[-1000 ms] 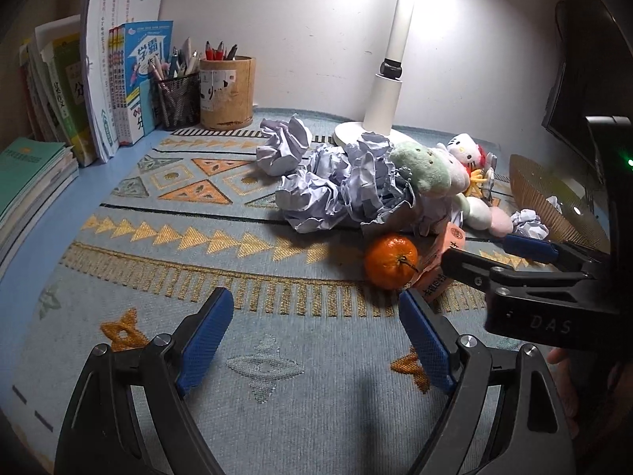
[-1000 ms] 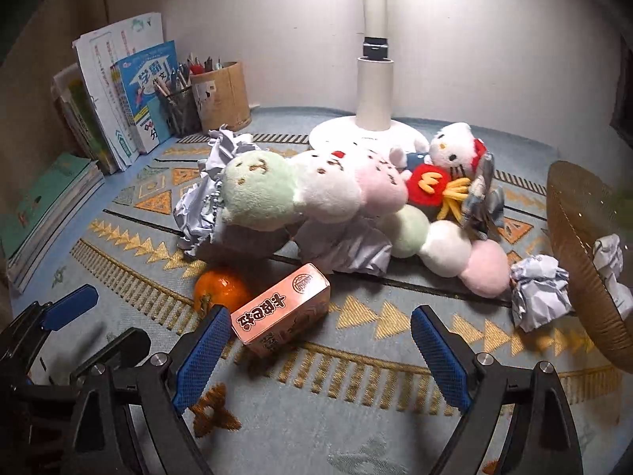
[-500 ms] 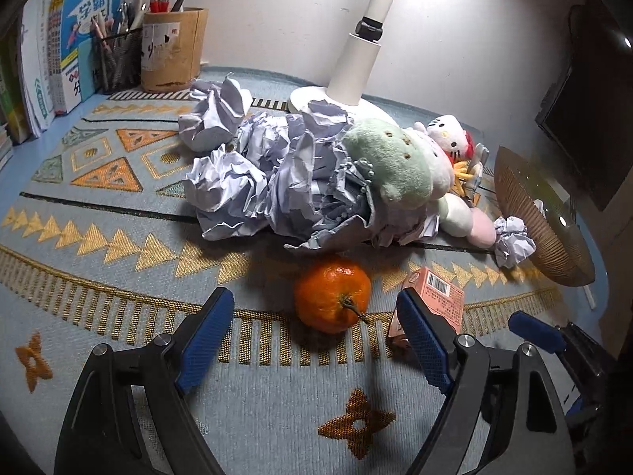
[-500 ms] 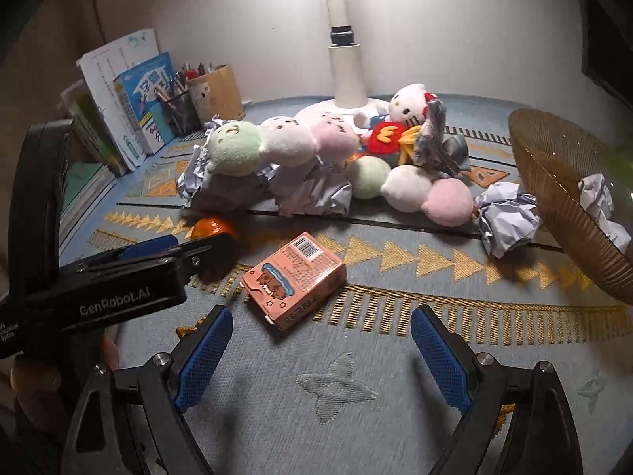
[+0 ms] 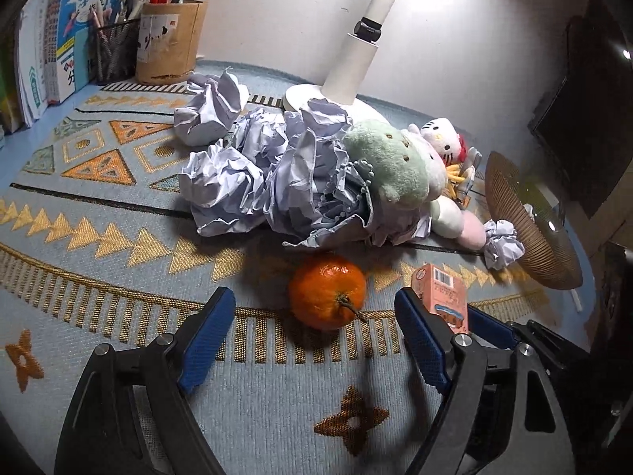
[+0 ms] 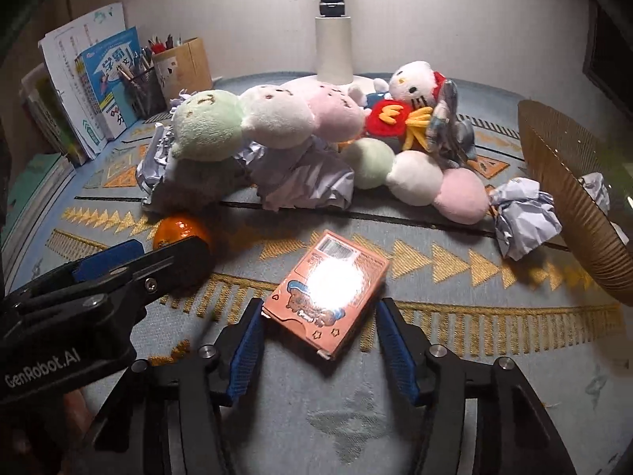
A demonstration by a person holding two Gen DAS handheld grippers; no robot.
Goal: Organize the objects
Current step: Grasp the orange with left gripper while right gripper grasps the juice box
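Note:
An orange tangerine [image 5: 326, 296] lies on the patterned mat just ahead of my open left gripper [image 5: 312, 338], between its blue pads but untouched. It also shows in the right wrist view [image 6: 180, 230], partly behind the left gripper [image 6: 107, 263]. A pink carton [image 6: 326, 291] lies flat between the pads of my right gripper [image 6: 318, 338], whose jaws stand apart around its near end. The carton shows in the left wrist view [image 5: 439, 295] too. Behind lie crumpled paper balls [image 5: 253, 170] and plush toys [image 6: 277, 118].
A woven basket [image 6: 573, 206] with paper in it stands at the right, a loose paper ball [image 6: 522, 213] beside it. A lamp base [image 5: 356, 63] stands at the back. Pen holders [image 5: 170, 35] and books [image 5: 67, 35] line the back left.
Both grippers moved forward and down. The left closed in on the tangerine. The right gripper's jaws narrowed around the carton.

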